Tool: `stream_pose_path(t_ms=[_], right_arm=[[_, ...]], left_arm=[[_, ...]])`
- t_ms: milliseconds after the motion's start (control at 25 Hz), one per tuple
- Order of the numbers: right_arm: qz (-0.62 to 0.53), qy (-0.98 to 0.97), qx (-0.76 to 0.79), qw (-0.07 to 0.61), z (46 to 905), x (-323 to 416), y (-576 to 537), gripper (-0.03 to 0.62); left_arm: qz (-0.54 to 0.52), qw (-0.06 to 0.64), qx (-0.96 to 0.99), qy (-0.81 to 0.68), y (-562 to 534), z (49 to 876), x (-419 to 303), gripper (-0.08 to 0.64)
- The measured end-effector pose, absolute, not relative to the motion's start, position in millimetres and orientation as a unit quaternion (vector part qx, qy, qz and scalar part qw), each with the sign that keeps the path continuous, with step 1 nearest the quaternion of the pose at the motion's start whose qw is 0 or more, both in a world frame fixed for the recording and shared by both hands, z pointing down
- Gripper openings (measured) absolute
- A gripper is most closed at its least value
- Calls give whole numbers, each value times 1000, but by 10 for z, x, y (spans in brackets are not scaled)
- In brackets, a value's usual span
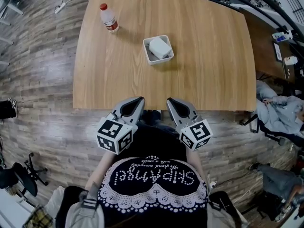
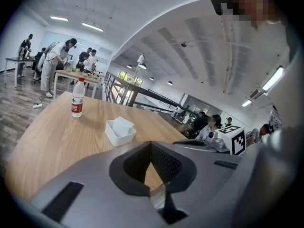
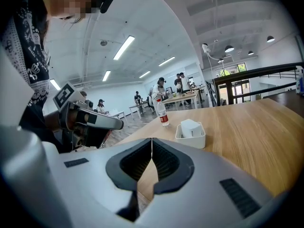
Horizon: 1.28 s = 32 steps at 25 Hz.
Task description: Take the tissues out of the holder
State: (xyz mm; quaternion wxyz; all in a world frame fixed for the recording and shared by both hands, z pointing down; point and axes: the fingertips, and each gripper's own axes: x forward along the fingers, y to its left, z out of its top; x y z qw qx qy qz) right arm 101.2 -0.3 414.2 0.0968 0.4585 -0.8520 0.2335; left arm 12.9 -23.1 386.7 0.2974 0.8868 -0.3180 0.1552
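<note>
Tissues hide the floor of the holder, twelve o'clock from left tongs and right tongs, both pressed together, empty.

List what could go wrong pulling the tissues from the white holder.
The left gripper and right gripper are both shut, so either could just push the white tissue stack. The small white square holder is unheld and may lift along. The red-capped clear plastic bottle nearby might get knocked.

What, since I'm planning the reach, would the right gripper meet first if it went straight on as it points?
Probably bare wooden table, just past its near edge; the right gripper aims down, left of the tissue holder. Depth is unclear.
</note>
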Motion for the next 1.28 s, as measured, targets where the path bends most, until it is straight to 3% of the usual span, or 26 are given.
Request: stream_pose_path(t_ms=[1040, 1280], right_arm=[[229, -851, 463, 91, 4058, 1083, 89, 12], [224, -851, 466, 86, 3988, 1358, 16, 12]], left_arm=[[155, 311, 887, -305, -172, 3861, 229, 6], [182, 264, 906, -275, -138, 3728, 640, 6]])
